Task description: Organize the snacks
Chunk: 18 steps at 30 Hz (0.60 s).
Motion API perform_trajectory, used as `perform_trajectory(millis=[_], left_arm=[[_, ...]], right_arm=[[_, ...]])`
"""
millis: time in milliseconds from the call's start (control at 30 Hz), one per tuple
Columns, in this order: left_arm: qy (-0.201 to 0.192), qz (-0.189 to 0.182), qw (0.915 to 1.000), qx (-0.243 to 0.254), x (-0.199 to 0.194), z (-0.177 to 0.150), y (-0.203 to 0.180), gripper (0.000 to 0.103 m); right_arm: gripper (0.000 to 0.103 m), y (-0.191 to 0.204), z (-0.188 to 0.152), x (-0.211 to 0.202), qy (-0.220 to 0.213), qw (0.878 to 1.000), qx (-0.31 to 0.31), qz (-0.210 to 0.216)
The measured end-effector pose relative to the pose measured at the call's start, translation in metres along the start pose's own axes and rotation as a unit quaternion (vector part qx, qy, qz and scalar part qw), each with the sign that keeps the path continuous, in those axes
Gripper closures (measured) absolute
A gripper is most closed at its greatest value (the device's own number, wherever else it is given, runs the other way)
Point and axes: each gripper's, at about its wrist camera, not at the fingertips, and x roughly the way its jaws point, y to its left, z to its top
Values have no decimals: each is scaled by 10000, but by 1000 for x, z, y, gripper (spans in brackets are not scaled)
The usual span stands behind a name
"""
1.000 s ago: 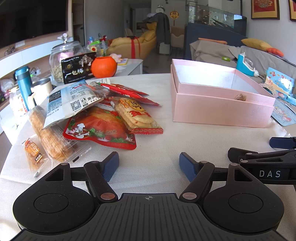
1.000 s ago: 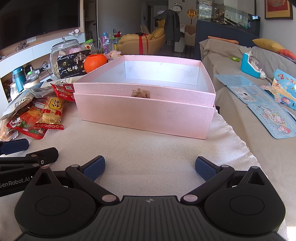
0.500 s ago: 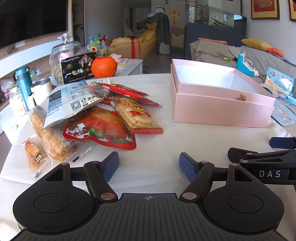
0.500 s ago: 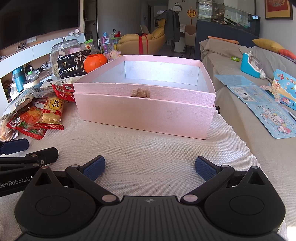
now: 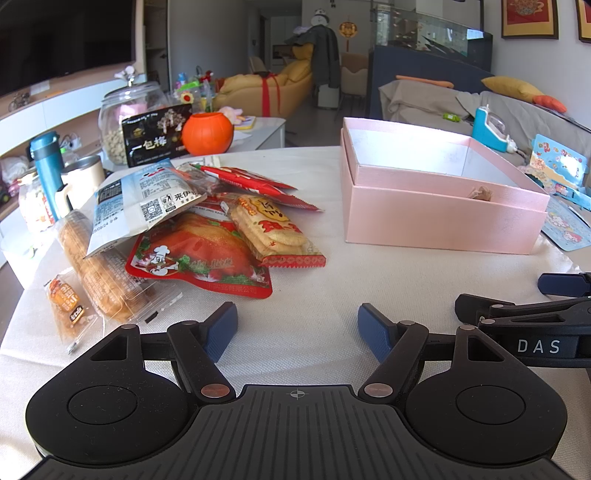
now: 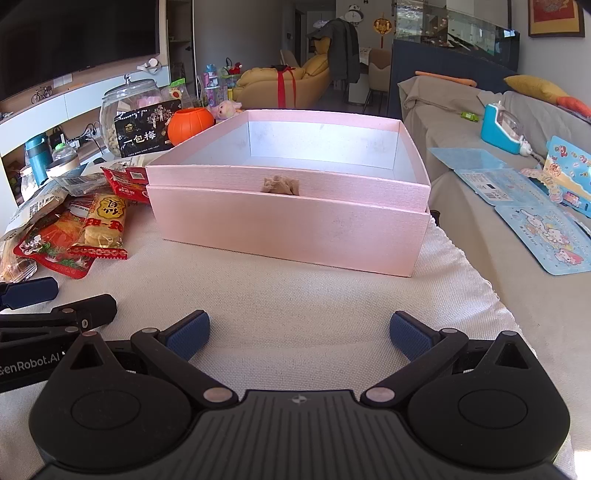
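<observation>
**Snack desk, both grippers idle**

Nothing has moved since the earlier frames. I log: left gripper (image 5: 297, 325) spread, empty, low over the desk (image 5: 314, 295); right gripper (image 6: 299, 334) spread, empty, beside it. Snack packets (image 5: 192, 229) heaped at left, the rice-cracker pack (image 5: 271, 230) topmost at the pile's right edge. Pink box (image 6: 291, 210) open, well apart to their right.

Setting — a lived-in home living room, as we read it. We note a large dark television (image 6: 77, 44) on the wall above a white shelf, a yellow sofa (image 6: 295, 86) tied with a red ribbon, a grey covered couch (image 5: 517, 107) with cushions, framed pictures (image 5: 529, 18), a glass tank (image 6: 454, 33), toys and children's sticker sheets (image 6: 546, 236) — plainly household clutter.
</observation>
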Motion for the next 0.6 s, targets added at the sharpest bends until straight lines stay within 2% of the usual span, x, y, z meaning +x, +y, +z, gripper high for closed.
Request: perform_trajectory(millis=[600], left_arm=[[1, -5, 10000, -6, 0, 0, 1, 25]], right_arm=[[0, -1, 0, 1, -2, 10000, 7, -8]])
